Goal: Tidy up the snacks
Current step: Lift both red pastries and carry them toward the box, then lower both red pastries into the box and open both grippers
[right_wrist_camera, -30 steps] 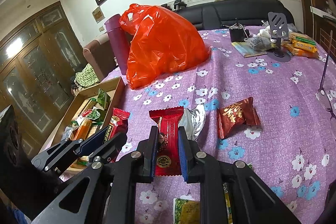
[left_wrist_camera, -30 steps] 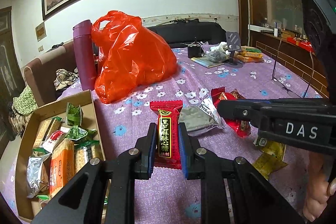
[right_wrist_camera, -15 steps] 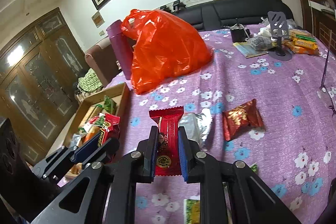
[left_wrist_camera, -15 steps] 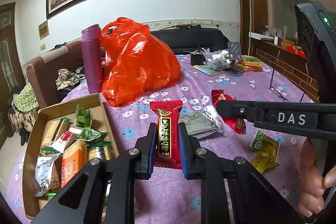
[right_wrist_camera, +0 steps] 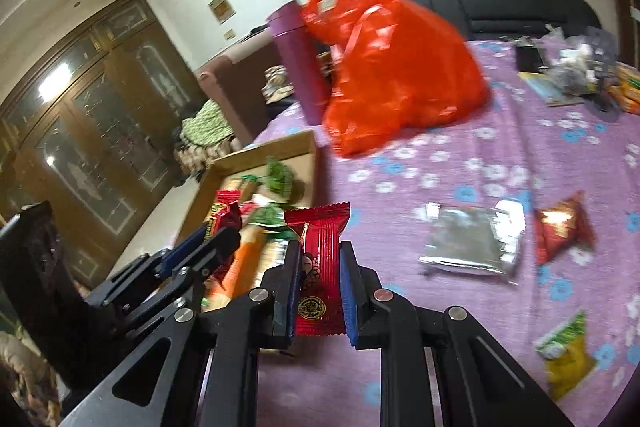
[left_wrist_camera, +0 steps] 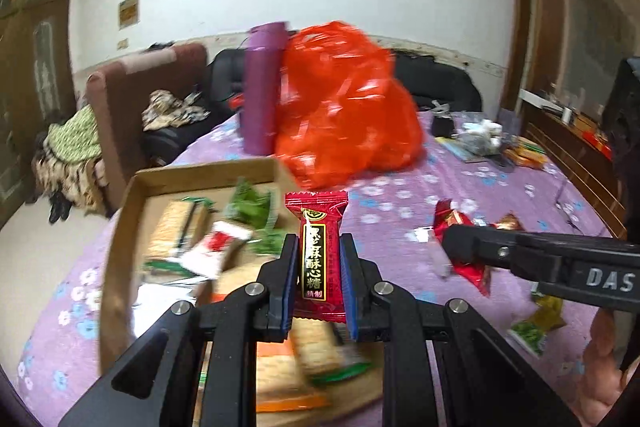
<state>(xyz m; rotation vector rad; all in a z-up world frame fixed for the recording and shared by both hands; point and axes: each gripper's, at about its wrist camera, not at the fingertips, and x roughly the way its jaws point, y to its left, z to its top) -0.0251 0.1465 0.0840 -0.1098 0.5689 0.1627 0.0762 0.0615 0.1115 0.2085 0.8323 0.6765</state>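
Observation:
My left gripper (left_wrist_camera: 318,247) is shut on a red candy packet (left_wrist_camera: 320,227) with gold characters, held upright over the cardboard box (left_wrist_camera: 120,227) of snacks. From the right of the left wrist view my right gripper (left_wrist_camera: 450,247) reaches in, shut on a second red packet (left_wrist_camera: 470,269). In the right wrist view the right gripper (right_wrist_camera: 320,255) holds that red packet (right_wrist_camera: 322,231) just right of the box (right_wrist_camera: 264,153). The left gripper (right_wrist_camera: 218,233) is at the left over the box with its packet (right_wrist_camera: 226,213). The box holds cracker packs and green packets.
A red plastic bag (left_wrist_camera: 344,107) and a purple bottle (left_wrist_camera: 262,87) stand behind the box. A silver packet (right_wrist_camera: 472,243), a red-gold packet (right_wrist_camera: 564,227) and a yellow-green packet (right_wrist_camera: 568,351) lie on the purple flowered cloth (right_wrist_camera: 520,147). Clutter sits at the far right.
Both grippers have swung left and risen with their red packets. The left one now hangs over the box, the right one beside its near edge.

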